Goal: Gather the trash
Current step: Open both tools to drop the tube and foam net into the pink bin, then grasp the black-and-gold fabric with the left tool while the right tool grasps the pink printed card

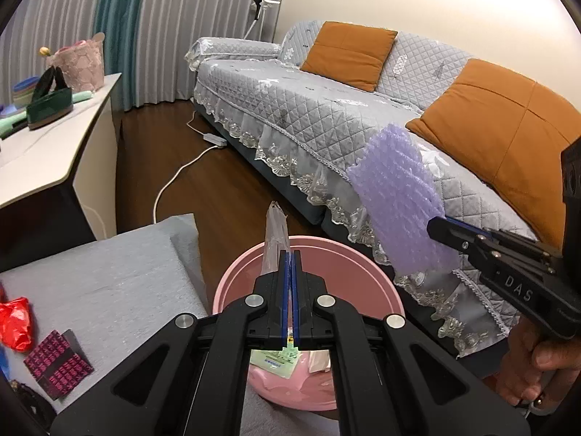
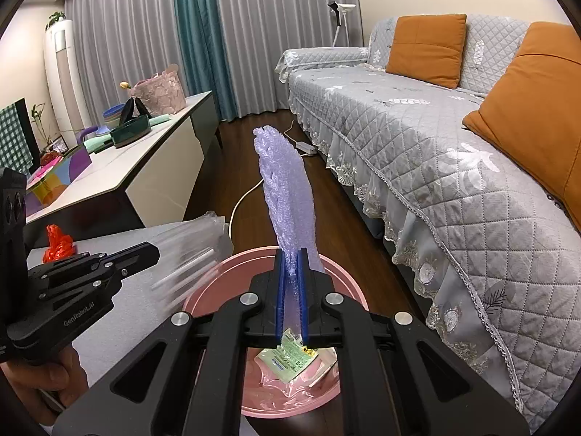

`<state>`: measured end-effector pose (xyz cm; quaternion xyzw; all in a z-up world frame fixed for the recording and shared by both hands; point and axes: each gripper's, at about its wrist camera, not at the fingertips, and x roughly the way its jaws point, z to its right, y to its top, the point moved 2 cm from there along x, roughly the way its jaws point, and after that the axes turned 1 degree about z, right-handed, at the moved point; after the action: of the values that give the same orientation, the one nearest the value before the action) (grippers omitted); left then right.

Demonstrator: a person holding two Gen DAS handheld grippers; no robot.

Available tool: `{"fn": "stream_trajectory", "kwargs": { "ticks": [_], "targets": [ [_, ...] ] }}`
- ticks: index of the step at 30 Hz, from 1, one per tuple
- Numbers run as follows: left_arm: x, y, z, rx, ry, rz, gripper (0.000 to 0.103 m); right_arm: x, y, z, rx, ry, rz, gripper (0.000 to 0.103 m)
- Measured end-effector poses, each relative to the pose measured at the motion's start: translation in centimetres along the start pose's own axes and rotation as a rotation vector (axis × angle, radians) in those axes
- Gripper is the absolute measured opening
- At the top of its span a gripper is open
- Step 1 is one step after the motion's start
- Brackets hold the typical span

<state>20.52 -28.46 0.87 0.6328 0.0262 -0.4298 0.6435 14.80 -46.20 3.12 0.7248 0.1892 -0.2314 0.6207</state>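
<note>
My left gripper point(image 1: 290, 254) is shut on a clear plastic wrapper point(image 1: 275, 230) that stands up above a pink basin point(image 1: 232, 283). In the right wrist view the same left gripper point(image 2: 156, 250) comes in from the left, and its wrapper point(image 2: 196, 247) is blurred. My right gripper point(image 2: 291, 254) is shut on a sheet of purple bubble wrap point(image 2: 287, 189), held upright over the basin point(image 2: 348, 287). Seen from the left wrist, the right gripper point(image 1: 432, 225) holds the bubble wrap point(image 1: 399, 196) to the right of the basin. A green-and-white packet point(image 2: 294, 359) lies in the basin.
A red plastic bag point(image 1: 14, 318) and a dark pink patterned card point(image 1: 58, 363) lie on the grey surface point(image 1: 109, 283) left of the basin. A grey quilted sofa point(image 2: 435, 152) with orange cushions runs along the right. A white cabinet point(image 2: 145, 160) stands left, and a white cable point(image 1: 170, 181) crosses the wooden floor.
</note>
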Motion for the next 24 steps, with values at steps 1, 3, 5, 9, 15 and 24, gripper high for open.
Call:
{"fn": "stream_trajectory", "kwargs": {
  "ticks": [1,3,5,9,15,24],
  "targets": [
    [0.1,0.1,0.0,-0.009,-0.006,-0.005,0.002,0.0,0.0,0.0,0.002,-0.006,0.003,0.011],
    [0.4,0.2,-0.3,-0.026,-0.003,-0.021,0.007,0.1,0.0,0.1,0.004,-0.017,-0.001,0.019],
    [0.3,0.1,-0.8,-0.048,0.008,-0.03,0.016,0.0,0.1,0.2,0.007,-0.031,0.004,0.037],
    [-0.9,-0.2,-1.3,-0.058,0.024,-0.033,0.024,-0.3,0.4,0.0,0.012,-0.041,0.018,0.039],
    [-4.3,-0.3,-2.4,-0.069,0.058,-0.009,0.024,-0.9,0.6,-1.3,0.0,-0.023,0.034,0.039],
    [-11.6,-1.5,-5.7,-0.086,0.122,0.05,0.024,-2.6,0.8,-4.8,-0.016,0.043,0.064,0.039]
  ]
}}
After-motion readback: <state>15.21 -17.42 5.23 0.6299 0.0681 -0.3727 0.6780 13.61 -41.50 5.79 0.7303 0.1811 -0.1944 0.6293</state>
